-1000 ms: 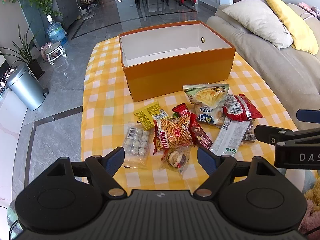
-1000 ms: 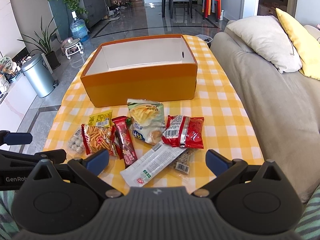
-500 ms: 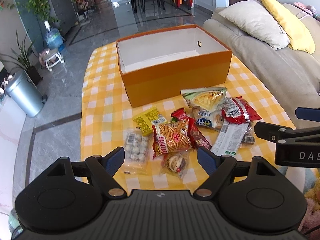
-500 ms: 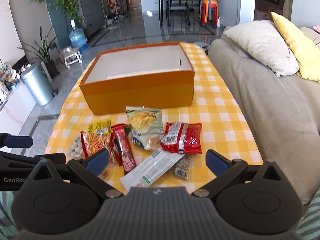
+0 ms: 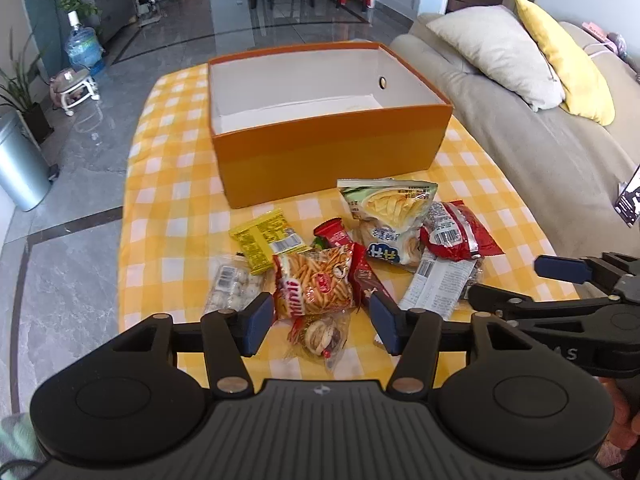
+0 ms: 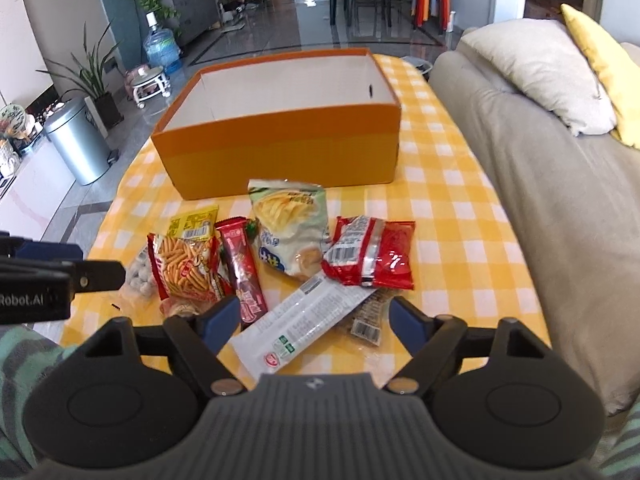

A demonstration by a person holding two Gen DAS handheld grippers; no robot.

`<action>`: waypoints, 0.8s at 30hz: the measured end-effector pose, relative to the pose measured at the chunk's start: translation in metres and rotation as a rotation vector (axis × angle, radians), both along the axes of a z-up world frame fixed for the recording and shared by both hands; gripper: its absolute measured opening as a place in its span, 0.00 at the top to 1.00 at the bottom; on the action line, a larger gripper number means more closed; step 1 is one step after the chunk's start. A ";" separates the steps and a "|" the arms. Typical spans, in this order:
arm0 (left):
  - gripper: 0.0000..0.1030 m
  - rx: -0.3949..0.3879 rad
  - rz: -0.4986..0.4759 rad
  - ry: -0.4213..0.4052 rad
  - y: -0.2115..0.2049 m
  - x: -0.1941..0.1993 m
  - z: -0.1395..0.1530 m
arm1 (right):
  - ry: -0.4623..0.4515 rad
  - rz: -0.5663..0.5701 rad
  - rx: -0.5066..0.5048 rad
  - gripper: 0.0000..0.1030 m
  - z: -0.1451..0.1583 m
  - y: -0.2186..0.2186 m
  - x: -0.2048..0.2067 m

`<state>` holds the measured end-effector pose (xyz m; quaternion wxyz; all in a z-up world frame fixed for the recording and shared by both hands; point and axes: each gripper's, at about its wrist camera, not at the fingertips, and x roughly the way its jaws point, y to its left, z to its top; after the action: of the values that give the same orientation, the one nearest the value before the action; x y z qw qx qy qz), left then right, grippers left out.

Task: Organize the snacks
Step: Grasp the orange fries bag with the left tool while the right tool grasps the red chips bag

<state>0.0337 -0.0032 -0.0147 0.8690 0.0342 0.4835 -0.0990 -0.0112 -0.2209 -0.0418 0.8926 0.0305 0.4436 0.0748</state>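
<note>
The left gripper [image 5: 322, 322] hangs over the near end of the snack pile with its blue-padded jaws closing, nothing pinched; seen between them are a clear packet of round sweets [image 5: 320, 336] and the orange "Mimi" stick-snack bag [image 5: 314, 282]. The right gripper [image 6: 314, 318] is closing too, pads clear of the long white wrapper [image 6: 298, 326] lying between them. Beyond lie a red packet [image 6: 370, 258], a pale green chip bag [image 6: 290, 226] and a yellow packet [image 5: 266, 240], all loose on the yellow checked tablecloth [image 5: 168, 208], with the empty orange box [image 5: 328, 152] behind them.
</note>
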 end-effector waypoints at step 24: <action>0.20 0.042 -0.055 0.099 -0.003 0.061 -0.079 | 0.119 -0.033 -0.063 0.17 -0.071 -0.022 0.112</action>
<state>0.0947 -0.0065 -0.0937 0.8400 0.0606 0.5270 -0.1141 0.1012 -0.2427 -0.1126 0.8661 0.0140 0.4977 0.0439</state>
